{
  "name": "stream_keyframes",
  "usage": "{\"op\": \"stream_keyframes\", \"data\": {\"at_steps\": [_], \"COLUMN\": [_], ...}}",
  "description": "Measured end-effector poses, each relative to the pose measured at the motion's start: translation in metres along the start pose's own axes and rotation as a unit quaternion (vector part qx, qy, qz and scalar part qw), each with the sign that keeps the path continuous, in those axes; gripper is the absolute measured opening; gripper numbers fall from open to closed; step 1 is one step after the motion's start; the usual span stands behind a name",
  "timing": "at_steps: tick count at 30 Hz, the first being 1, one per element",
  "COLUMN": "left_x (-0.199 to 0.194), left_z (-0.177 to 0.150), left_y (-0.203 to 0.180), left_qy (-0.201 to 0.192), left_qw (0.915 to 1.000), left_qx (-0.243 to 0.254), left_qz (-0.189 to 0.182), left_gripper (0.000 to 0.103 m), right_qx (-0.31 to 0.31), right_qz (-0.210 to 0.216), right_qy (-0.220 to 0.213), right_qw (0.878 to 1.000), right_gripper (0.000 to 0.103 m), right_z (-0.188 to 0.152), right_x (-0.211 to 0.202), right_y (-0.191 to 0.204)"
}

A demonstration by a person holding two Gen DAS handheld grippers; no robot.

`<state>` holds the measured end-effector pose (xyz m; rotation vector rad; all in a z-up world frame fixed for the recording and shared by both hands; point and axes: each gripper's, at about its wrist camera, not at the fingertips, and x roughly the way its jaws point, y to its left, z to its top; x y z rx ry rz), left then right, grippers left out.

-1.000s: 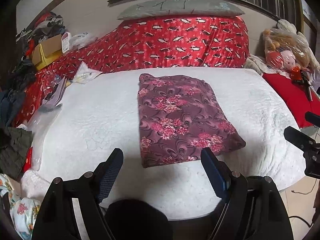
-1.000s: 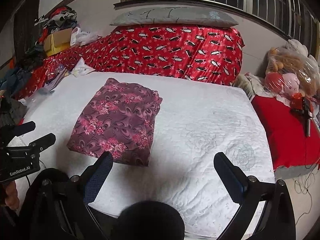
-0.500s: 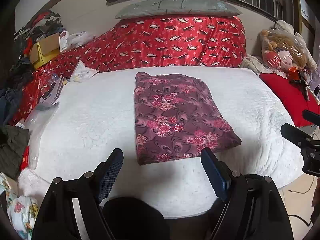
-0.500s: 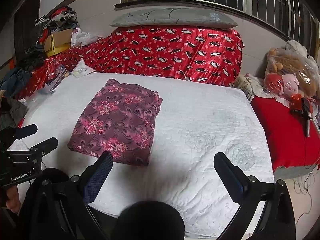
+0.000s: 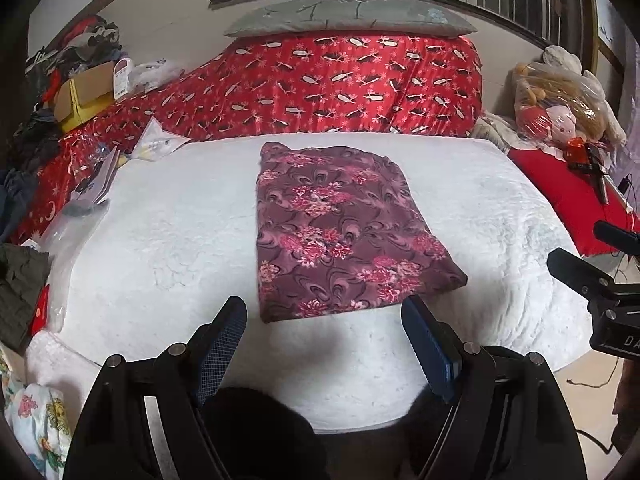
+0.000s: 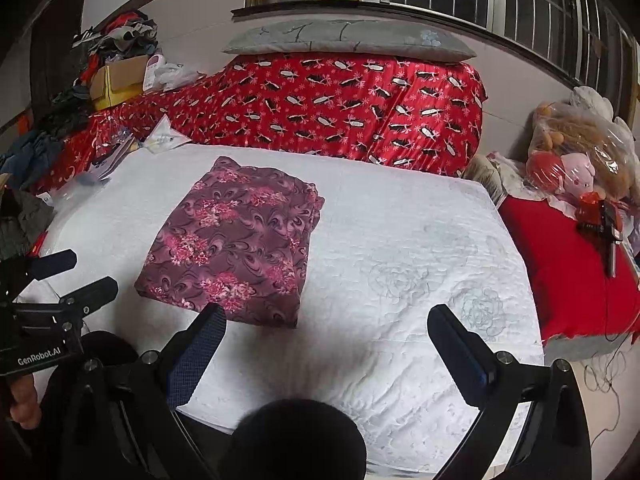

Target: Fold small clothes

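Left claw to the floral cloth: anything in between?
Nothing. In the left wrist view only bare white bedcover lies between the open left claw and the near edge of the folded floral cloth.

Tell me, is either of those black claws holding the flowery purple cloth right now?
No. The flowery purple cloth lies folded flat on the white bed cover, and both the left gripper and the right gripper are open and empty.

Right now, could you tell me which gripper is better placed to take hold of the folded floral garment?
Left. The left gripper is open and frames the near edge of the folded floral garment. The right gripper is also open, but faces mostly bare white quilt, with the garment off to its left.
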<state>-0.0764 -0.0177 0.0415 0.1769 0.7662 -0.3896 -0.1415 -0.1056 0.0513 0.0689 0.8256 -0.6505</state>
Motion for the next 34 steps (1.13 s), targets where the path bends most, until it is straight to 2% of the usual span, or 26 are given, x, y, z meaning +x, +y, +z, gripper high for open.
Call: {"op": "stream_keyframes", "data": {"at_steps": [12,19,34], "left_x": [-0.003,-0.010,-0.008], "left_z": [-0.001,-0.002,-0.001], "left_y": [-0.004,-0.012,-0.019], "left_qy": [-0.001,-0.018,-0.005], "left_qw": [1.0000,0.9997,0.9999], "left_qx": [0.001,0.012,0.016], "left_qz": [-0.005,-0.011,-0.002], "left_gripper": [0.080,0.080,0.080], "right_qx": [0.000,0.001,0.008], "right_qz": [-0.002,-0.001,-0.007], "right_qy": [0.002,0.005,0.002], "right_qw": [1.000,1.000,1.000], "right_gripper": [0.102,0.102,0.102], "right_z": [-0.002,-0.004,-0.007], "right_x": [-0.003,0.000,0.000], "right_y": [0.005,0.008,0.007]}}
